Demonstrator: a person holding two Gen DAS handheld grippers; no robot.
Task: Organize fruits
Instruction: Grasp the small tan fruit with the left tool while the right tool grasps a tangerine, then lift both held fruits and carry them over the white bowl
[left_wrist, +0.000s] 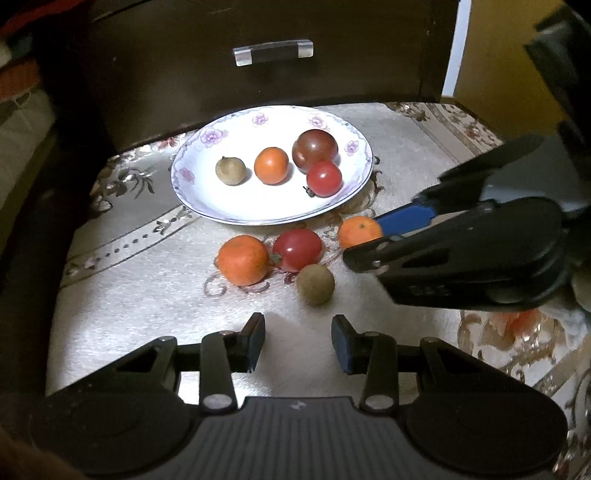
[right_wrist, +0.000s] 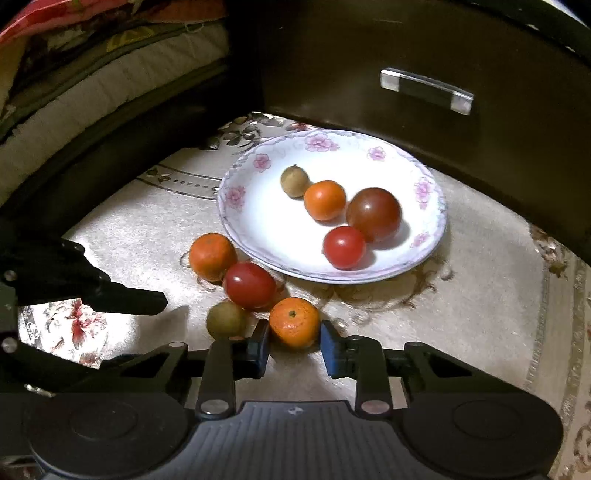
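Right claw (right_wrist: 294, 345) sits low over the bench (right_wrist: 461, 314), its two blue pads pressed against either side of a small orange (right_wrist: 294, 322), so it is closed on that fruit. The left wrist view shows the same: the right claw (left_wrist: 364, 236) reaches in from the right with its tips on the orange (left_wrist: 359, 230).

Left claw (left_wrist: 298, 341) hangs just above the patterned cloth covering the bench (left_wrist: 147, 295), its pads a narrow gap apart with nothing between them. A brownish-green round fruit (left_wrist: 315, 284) lies just ahead of its tips, not touching them.

Four fruits lie on the cloth in a loose cluster just in front of the plate (left_wrist: 192, 192): a larger orange (left_wrist: 242, 260) on the left, a red tomato (left_wrist: 297, 249) touching it, the brownish-green fruit nearer the camera, and the gripped orange on the right.

On the white plate with its pink flower rim (right_wrist: 236, 206) rest four more: a small brown fruit (right_wrist: 294, 181), an orange one (right_wrist: 325, 200) beside it, a large dark red tomato (right_wrist: 373, 214), and a smaller bright red tomato (right_wrist: 344, 246) touching the dark one.

Behind the plate stands a dark wooden drawer front (left_wrist: 332, 81) with a metal handle (left_wrist: 273, 52). In the right wrist view folded bedding (right_wrist: 92, 74) shows at the upper left.
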